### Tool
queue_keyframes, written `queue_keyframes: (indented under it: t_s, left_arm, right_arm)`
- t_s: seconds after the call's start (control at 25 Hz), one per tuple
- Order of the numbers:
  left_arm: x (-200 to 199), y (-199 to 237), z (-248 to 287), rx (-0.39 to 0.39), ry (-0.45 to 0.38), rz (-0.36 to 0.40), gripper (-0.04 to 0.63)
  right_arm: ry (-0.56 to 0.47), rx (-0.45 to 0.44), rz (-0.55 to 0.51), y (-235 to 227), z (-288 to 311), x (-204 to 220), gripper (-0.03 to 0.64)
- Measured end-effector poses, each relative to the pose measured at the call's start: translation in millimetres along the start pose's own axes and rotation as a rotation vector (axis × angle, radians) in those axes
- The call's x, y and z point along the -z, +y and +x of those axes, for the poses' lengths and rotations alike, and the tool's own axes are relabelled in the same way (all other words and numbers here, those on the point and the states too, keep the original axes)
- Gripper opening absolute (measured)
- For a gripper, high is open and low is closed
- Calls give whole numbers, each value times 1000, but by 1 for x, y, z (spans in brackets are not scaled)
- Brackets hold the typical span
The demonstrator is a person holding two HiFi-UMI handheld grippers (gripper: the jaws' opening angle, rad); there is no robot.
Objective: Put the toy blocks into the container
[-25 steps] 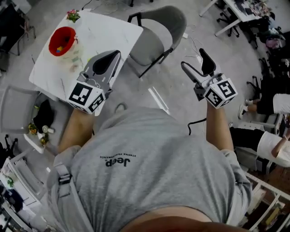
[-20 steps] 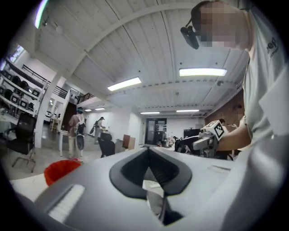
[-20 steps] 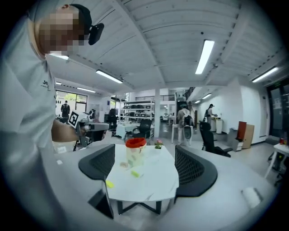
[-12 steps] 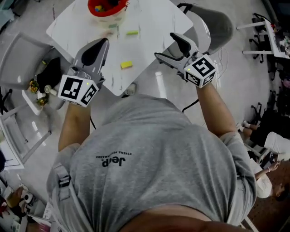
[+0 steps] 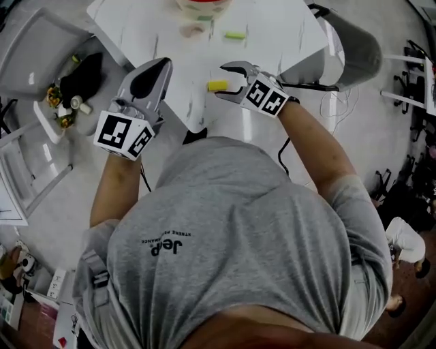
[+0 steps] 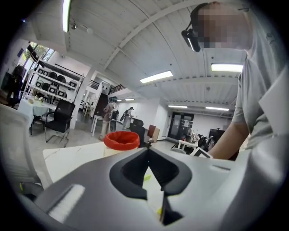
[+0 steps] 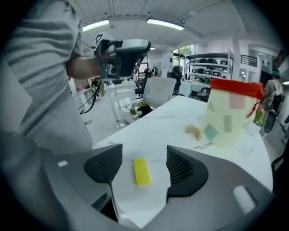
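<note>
A yellow block (image 5: 218, 86) (image 7: 142, 171) lies flat near the front corner of the white table (image 5: 272, 27). My right gripper (image 5: 221, 82) (image 7: 144, 164) is lowered around it, one jaw on each side. Its jaws are closing and the pads stand clear of the block. The pale container with a red rim (image 5: 201, 5) (image 7: 230, 113) (image 6: 121, 140) stands at the table's far side. A green block (image 5: 235, 35) and a tan block (image 7: 193, 131) lie near it. My left gripper (image 5: 162, 65) (image 6: 148, 151) hovers over the table's left edge, shut and empty.
The table's near corner (image 5: 194, 126) sits just in front of the person's body. A grey chair (image 5: 347, 48) stands to the right, another chair (image 5: 27, 41) to the left. A black bag (image 5: 82, 75) lies on the floor at the left.
The person has turned to the table. My right gripper swung left and came down around the yellow block, jaws narrowing. My left gripper stayed shut.
</note>
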State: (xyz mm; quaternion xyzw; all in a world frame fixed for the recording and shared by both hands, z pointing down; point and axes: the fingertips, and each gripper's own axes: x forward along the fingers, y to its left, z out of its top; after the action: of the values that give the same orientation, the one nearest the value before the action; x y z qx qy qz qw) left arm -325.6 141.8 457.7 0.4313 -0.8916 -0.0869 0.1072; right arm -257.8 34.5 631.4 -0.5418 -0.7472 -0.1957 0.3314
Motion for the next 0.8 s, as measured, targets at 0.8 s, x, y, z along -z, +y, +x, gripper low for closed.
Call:
queue_keyframes:
  t_s: [0.8]
  left_arm:
    - [5,39,-7,-22,-6,-26,57]
  right_arm:
    - [160,37,65,-35,30,29,138]
